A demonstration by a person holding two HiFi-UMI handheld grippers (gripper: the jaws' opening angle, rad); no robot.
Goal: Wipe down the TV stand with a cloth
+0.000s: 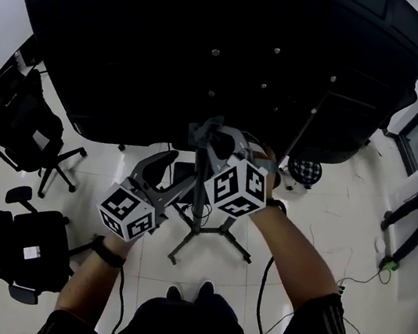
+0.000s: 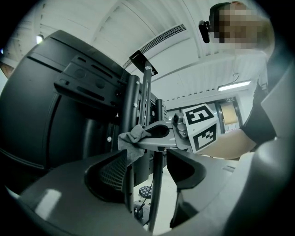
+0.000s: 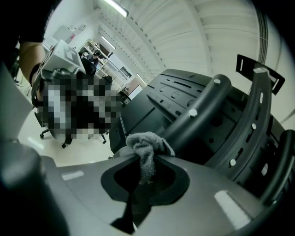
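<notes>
Left hand-held gripper agape, right clamped

- Right gripper: fingertips point up at the lower edge of the big black TV back.
- Left gripper: sits just down-left of the right fingertips, angled toward the same spot.
- TV stand: legs splay on the white tile floor, beneath both sets of fingers.
- Black office chairs: well left of the left fingers.
</notes>
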